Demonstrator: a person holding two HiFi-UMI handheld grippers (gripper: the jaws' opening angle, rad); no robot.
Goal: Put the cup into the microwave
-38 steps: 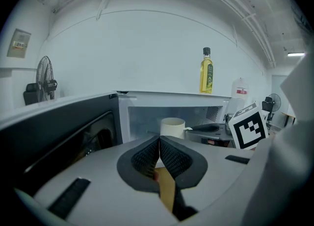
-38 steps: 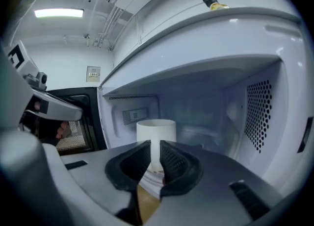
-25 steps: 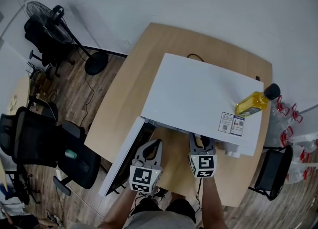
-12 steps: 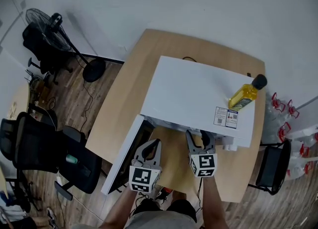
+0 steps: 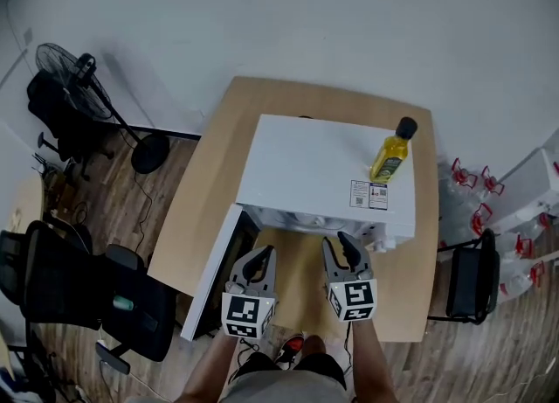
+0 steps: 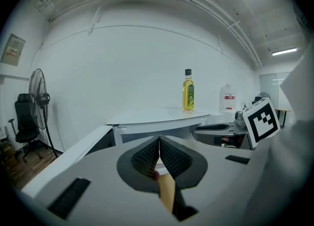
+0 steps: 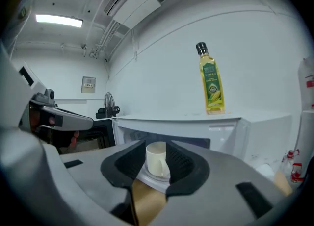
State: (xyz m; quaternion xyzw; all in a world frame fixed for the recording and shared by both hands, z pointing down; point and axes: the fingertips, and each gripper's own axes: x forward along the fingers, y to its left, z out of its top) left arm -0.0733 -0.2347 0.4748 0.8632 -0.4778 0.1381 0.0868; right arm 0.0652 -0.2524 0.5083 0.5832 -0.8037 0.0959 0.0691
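Note:
A white microwave (image 5: 323, 170) stands on the wooden table (image 5: 218, 156) with its door (image 5: 217, 270) swung open to the left. In the right gripper view a cream cup (image 7: 157, 163) stands upright on the glass plate (image 7: 147, 178) inside the cavity. My right gripper (image 5: 341, 248) hovers just in front of the opening. Its jaws have just been closing, but the pads stand apart and do not press on the cup, which shows through the gap beyond them. My left gripper (image 5: 260, 257) is beside it near the door, its pads (image 6: 147, 156) meeting with nothing held.
A yellow oil bottle (image 5: 390, 149) stands on the microwave's top near the right edge. A floor fan (image 5: 79, 78) and black office chairs (image 5: 61, 279) are at the left. Another chair (image 5: 463, 283) and water jugs (image 5: 467, 183) sit at the right.
Both grippers have drawn back a little from the microwave's opening and risen. The right gripper's tips no longer reach under the front edge. The head view has shifted.

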